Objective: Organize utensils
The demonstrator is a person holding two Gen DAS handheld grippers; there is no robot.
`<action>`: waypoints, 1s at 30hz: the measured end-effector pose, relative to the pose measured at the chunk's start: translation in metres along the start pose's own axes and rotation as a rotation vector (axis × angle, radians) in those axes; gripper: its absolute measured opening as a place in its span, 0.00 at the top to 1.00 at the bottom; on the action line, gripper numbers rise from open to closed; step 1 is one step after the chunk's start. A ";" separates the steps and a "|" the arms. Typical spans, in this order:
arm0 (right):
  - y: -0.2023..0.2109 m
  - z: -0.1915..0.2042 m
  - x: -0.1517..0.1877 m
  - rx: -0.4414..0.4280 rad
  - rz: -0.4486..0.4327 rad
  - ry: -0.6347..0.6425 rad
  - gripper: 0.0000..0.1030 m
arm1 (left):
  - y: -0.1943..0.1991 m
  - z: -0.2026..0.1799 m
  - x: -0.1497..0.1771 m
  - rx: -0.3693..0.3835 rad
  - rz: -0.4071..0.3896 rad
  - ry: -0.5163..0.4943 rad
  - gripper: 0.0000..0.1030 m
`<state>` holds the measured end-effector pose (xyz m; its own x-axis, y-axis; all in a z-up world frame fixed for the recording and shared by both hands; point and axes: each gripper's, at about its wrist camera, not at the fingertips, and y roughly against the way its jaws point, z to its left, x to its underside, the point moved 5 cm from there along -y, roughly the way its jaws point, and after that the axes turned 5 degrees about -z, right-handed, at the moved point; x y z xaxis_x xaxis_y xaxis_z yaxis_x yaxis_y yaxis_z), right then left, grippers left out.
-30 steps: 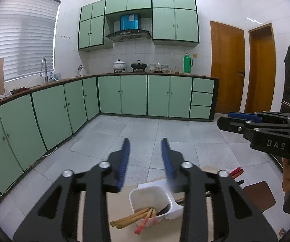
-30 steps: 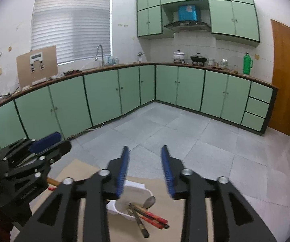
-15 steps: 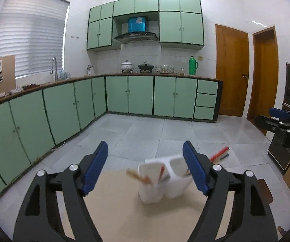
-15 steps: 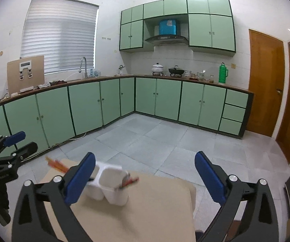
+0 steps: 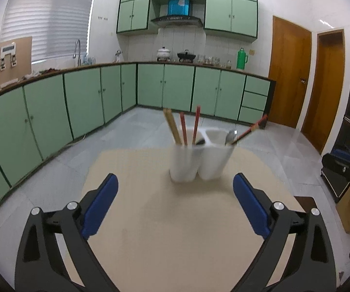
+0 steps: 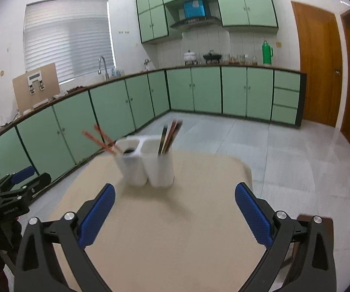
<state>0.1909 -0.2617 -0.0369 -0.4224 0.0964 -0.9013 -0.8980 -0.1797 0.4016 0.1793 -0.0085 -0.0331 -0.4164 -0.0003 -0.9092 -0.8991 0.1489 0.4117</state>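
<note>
The sorting appears finished, or nearly so: no loose utensil can be seen anywhere on the beige table (image 5: pixel 175 231), and both tools are held back from the white twin-cup holder (image 5: pixel 200 157) with nothing in them. If anything is called for next, it is judged to be only a check for stray pieces outside the views, or a withdrawal.

The holder is stood upright on the far part of the table, ahead of both tools and well apart from them. It is made of two joined white cups, slightly blurred in both views. The left gripper (image 5: pixel 175 202) is held wide apart and empty; the right gripper (image 6: pixel 175 206) is likewise spread and empty.

In the holder's left cup, as seen from the left wrist, wooden chopsticks (image 5: pixel 172 126) and two red chopsticks (image 5: pixel 195 124) are stood. In its right cup a metal spoon (image 5: pixel 230 137) and a further red, dark-tipped stick (image 5: pixel 251 130) are leant outward.
</note>
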 end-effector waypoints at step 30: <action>0.084 0.061 -0.006 -0.065 -0.064 0.093 0.06 | 0.101 -0.032 -0.016 -0.019 -0.117 -0.045 0.09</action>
<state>0.1106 -0.2175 0.0126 -0.3487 0.0193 -0.9371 -0.9115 -0.2395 0.3342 0.0912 -0.0246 0.0245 -0.3024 0.0282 -0.9528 -0.9438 0.1313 0.3034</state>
